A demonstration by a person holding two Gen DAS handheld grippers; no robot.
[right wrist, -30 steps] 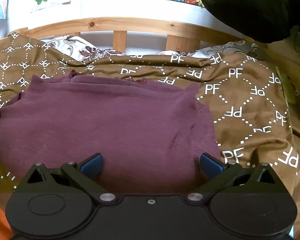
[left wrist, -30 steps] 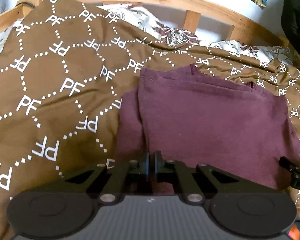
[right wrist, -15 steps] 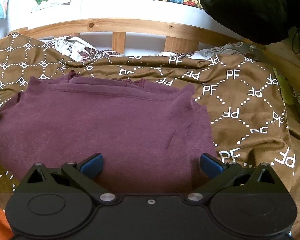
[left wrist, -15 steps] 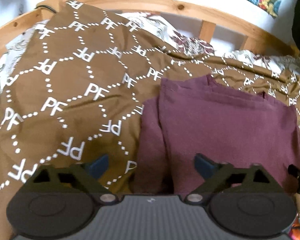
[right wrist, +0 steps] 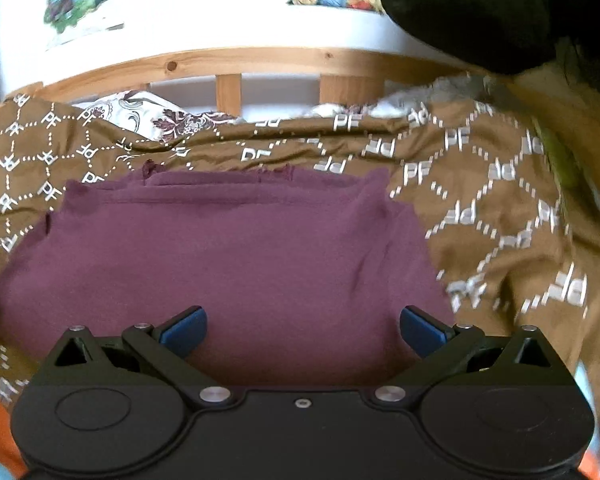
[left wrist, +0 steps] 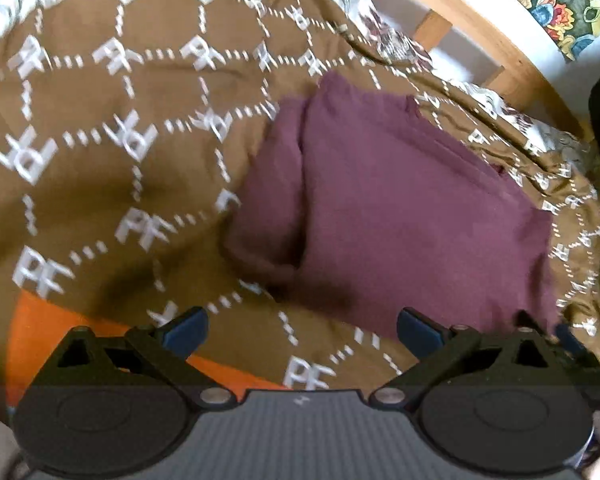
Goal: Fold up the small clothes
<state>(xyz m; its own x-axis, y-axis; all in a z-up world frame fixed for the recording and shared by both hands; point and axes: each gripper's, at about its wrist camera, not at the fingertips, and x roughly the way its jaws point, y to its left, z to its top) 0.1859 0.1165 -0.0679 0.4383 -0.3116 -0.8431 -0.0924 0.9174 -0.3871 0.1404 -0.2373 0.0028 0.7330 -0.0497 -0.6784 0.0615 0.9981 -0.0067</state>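
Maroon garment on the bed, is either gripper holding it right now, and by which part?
Nothing is held. The left gripper and right gripper both have jaws spread wide, with the folded maroon garment lying free on the brown blanket.

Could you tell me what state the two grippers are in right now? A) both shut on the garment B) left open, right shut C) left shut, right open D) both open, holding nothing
D: the left gripper and right gripper both show blue pads spread wide, with the garment lying free on the blanket.

Brown bedspread (left wrist: 100, 184): open left of maroon garment (right wrist: 220, 256); wooden headboard (right wrist: 228, 60) bounds far edge (gap behind probably narrow).
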